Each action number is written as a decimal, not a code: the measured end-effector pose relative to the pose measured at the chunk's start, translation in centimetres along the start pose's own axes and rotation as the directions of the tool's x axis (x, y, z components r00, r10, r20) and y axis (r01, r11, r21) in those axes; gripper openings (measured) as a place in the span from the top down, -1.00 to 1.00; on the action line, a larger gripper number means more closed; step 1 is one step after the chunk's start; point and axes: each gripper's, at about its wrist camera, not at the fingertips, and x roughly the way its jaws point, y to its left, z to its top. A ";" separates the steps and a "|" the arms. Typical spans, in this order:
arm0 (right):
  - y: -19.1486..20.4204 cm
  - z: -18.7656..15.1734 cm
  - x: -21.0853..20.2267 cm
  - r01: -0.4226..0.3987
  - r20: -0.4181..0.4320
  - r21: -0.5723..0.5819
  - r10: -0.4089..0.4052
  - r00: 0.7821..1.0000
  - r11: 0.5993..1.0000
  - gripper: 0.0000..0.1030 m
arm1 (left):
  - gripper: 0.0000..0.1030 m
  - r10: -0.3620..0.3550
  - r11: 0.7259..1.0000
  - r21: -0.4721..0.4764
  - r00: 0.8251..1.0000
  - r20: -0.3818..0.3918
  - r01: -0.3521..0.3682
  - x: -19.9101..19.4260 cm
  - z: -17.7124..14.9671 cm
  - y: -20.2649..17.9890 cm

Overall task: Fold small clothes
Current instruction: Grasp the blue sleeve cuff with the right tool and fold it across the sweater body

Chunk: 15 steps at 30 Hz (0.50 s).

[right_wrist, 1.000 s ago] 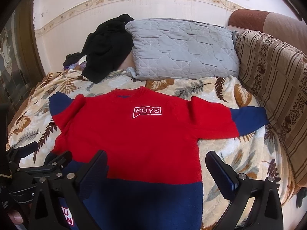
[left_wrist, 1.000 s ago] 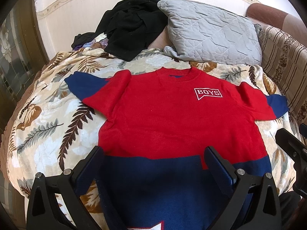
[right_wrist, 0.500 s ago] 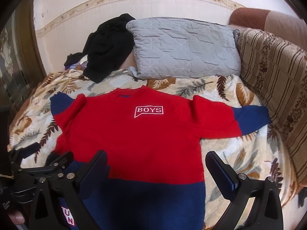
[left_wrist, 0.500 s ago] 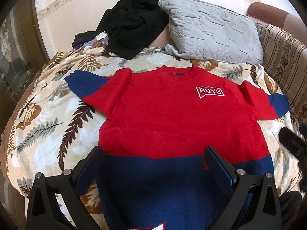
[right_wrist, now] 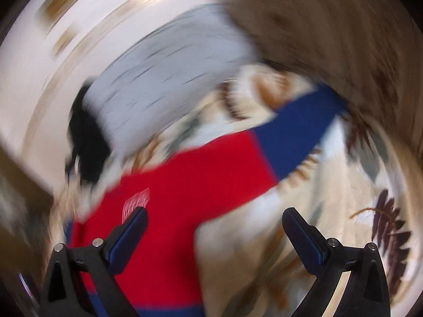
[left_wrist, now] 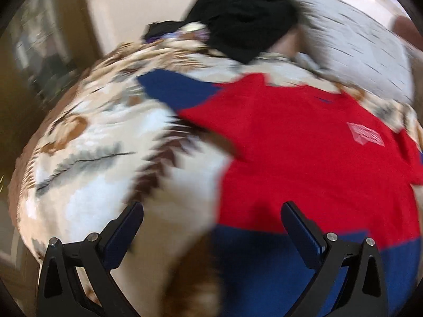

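Observation:
A red and navy children's sweater point(left_wrist: 304, 142) with a white chest logo lies flat on a leaf-print blanket point(left_wrist: 87, 163). In the left wrist view its left sleeve with a navy cuff point(left_wrist: 171, 87) reaches out to the upper left. My left gripper point(left_wrist: 211, 227) is open and empty above the sweater's left edge. In the right wrist view the right sleeve with its navy cuff point(right_wrist: 296, 137) runs up to the right. My right gripper point(right_wrist: 214, 229) is open and empty above the sweater's right side point(right_wrist: 185, 185). Both views are motion-blurred.
A grey quilted pillow point(right_wrist: 169, 71) and a heap of black clothes point(left_wrist: 246, 15) lie at the back by the wall. A striped brown sofa back point(right_wrist: 343, 39) borders the right side. The blanket's rounded edge drops off at the left point(left_wrist: 29, 185).
Both grippers have swung outward: the left toward the left sleeve, the right toward the right sleeve, tilting as it goes. The sweater has not moved. Both stay open.

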 end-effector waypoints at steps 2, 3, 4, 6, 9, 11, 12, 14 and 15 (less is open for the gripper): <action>-4.1 2.6 1.7 -0.049 -0.001 0.181 0.050 0.999 0.982 -1.00 | -1.00 0.047 0.997 -0.064 0.999 0.001 -0.047 1.2 0.9 2.5; -5.4 3.7 2.4 -0.067 0.010 0.229 0.067 0.998 0.971 -1.00 | -1.00 0.066 0.994 -0.086 0.998 -0.005 -0.066 1.6 1.2 3.3; -6.7 4.4 3.4 -0.085 0.005 0.285 0.087 0.996 0.955 -1.00 | -1.00 0.091 0.989 -0.117 0.996 -0.015 -0.093 2.4 1.5 4.6; -8.8 5.9 5.1 -0.077 0.011 0.362 0.079 0.997 0.929 -1.00 | -1.00 0.135 0.979 -0.153 0.990 -0.025 -0.138 3.9 1.9 6.5; -10.4 7.4 6.9 -0.020 0.024 0.380 0.011 1.000 0.925 -0.79 | -1.00 0.172 0.969 -0.169 0.983 -0.066 -0.181 6.0 1.5 8.0; -11.2 7.9 7.6 0.022 0.025 0.394 -0.035 0.999 0.919 -0.51 | -1.00 0.147 0.968 -0.188 0.984 -0.102 -0.164 7.7 0.8 8.7; -11.3 8.3 7.8 0.038 0.026 0.386 -0.052 0.998 0.922 -0.36 | -1.00 0.140 0.968 -0.201 0.987 -0.080 -0.153 7.7 0.5 9.0; -11.1 9.4 8.6 0.106 0.013 0.339 -0.117 0.993 0.935 -0.07 | -1.00 0.145 0.968 -0.199 0.988 -0.052 -0.152 7.7 0.0 8.9; -11.2 9.9 8.9 0.163 -0.006 0.322 -0.170 0.985 0.933 0.49 | -1.00 0.141 0.968 -0.202 0.988 -0.054 -0.149 8.0 0.0 9.0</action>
